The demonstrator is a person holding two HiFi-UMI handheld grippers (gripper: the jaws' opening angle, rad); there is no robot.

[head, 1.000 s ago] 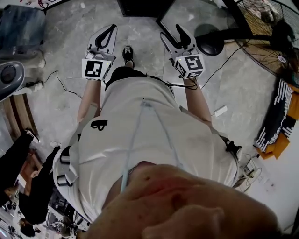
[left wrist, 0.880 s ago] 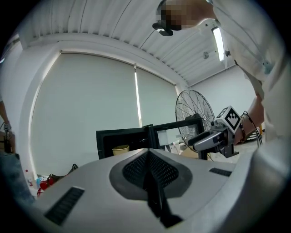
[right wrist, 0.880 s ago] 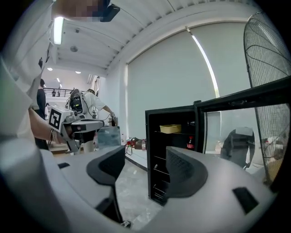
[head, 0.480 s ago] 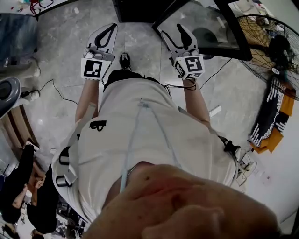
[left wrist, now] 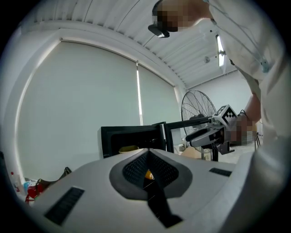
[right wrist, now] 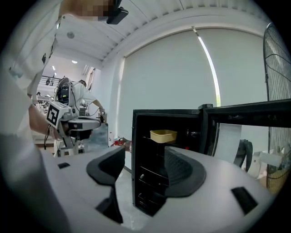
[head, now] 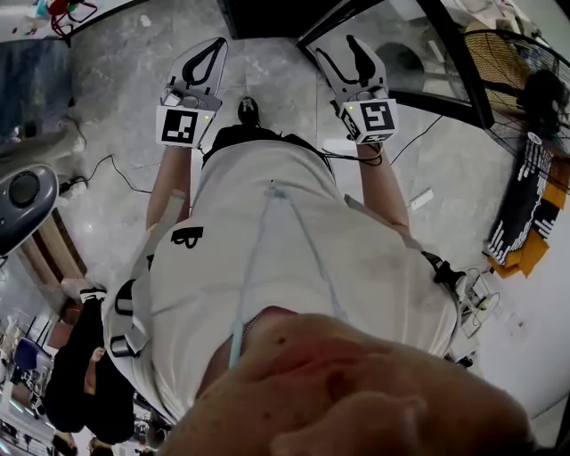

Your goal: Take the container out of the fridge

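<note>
A black fridge (right wrist: 150,182) stands with its door (right wrist: 248,111) swung open to the right. A shallow yellow container (right wrist: 163,135) rests on its top shelf. My right gripper (right wrist: 144,155) is open and empty, a good way short of the fridge, with the container showing between its jaws. My left gripper (left wrist: 146,152) is shut on nothing; the fridge (left wrist: 132,136) and the container's rim (left wrist: 128,148) show just beyond its tip. From the head view, the left gripper (head: 214,50) and right gripper (head: 339,52) are held out over the floor toward the fridge (head: 258,13).
A large standing fan (head: 525,80) is at the right, near the open door (head: 401,49). Cables (head: 116,174) trail on the concrete floor. A person in black (head: 80,374) sits at the lower left, behind me. A light roller blind (right wrist: 168,77) backs the fridge.
The fridge and its door have slid lower into the head view, so I am a little closer. Both grippers keep their poses: left shut, right open.
</note>
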